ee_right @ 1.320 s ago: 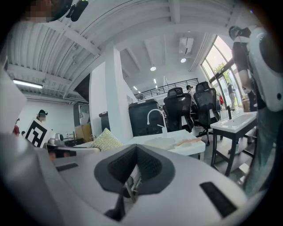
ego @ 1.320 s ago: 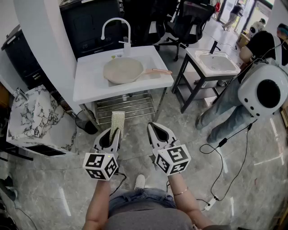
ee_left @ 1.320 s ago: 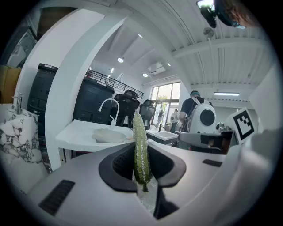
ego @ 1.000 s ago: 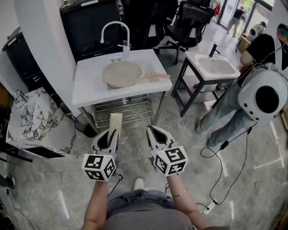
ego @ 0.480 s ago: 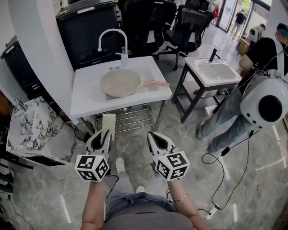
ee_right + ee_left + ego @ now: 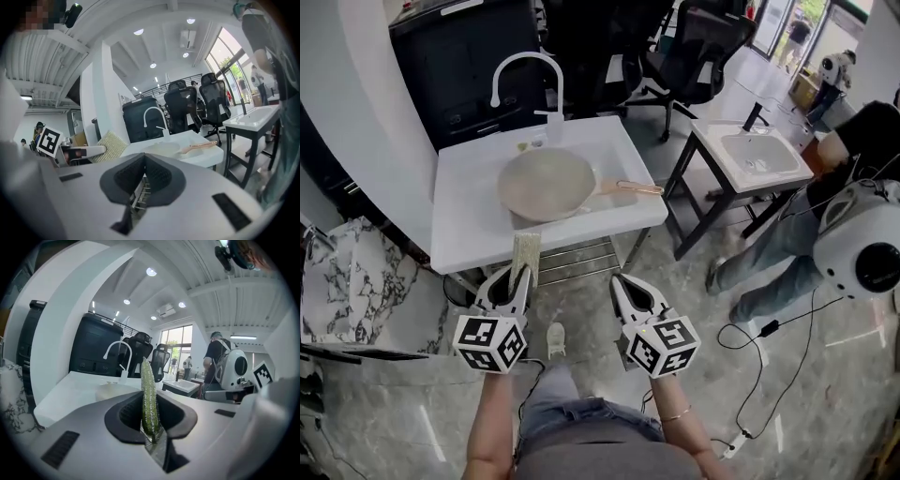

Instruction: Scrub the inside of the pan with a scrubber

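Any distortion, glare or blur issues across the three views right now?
Head view: sharp, wide-angle bowing toward the edges, light streaks glaring on the floor. Left gripper view: strong fisheye, dark vignette, scrubber crisp. Right gripper view: same fisheye and vignette; pan slightly soft.

place: office-style room | cues: swivel chairs (image 6: 698, 42), 2 freestanding sink stands (image 6: 459, 220)
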`<state>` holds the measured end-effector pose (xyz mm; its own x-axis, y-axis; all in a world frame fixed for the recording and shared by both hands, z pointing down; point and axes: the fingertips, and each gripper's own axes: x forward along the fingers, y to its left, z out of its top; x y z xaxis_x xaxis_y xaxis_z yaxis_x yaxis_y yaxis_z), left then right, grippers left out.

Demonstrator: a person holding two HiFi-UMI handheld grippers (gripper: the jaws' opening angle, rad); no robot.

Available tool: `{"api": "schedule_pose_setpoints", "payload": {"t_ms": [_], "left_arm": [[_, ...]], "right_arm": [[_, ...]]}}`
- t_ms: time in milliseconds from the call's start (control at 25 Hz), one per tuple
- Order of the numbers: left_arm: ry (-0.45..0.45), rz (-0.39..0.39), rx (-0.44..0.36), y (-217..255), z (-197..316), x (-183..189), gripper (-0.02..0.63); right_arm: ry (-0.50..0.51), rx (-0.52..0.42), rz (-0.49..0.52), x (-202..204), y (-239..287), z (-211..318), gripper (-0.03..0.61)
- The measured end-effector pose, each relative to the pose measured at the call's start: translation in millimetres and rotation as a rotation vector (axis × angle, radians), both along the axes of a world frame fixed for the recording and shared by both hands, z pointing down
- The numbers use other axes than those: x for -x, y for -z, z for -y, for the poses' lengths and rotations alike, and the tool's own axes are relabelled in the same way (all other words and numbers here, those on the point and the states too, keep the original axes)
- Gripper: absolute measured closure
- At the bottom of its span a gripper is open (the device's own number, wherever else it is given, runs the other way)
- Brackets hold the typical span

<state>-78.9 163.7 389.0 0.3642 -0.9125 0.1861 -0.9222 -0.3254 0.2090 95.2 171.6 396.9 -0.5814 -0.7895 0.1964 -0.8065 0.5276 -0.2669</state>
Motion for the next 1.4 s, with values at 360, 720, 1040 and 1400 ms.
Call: {"api": "schedule_pose_setpoints", "payload": {"t_ms": [360,720,1040,1400], "left_arm": [[-0.069,0.001,0.057,-11.2,112.5,24.4,0.548],[-0.126,-0.032,0.098,-18.7,208.7,52.2,0.548],[-0.179,-0.063,0.139,-36.4,250.9,56.8,0.548],[-0.276,-0.030,0.171,-48.3,274.6,40.5,0.548]], "right_arm": [[-0.027,0.020,-0.029,41.7,1.2,112.0,0.568],[-0.092,0.045,-0.033,69.2,0.8,203.1,0.568],[-0.139,0.075,-0.060,76.5,-9.9,238.9,0.568],[-0.192,0.099,-0.088,60.9,-17.4,259.6,0.568]]}}
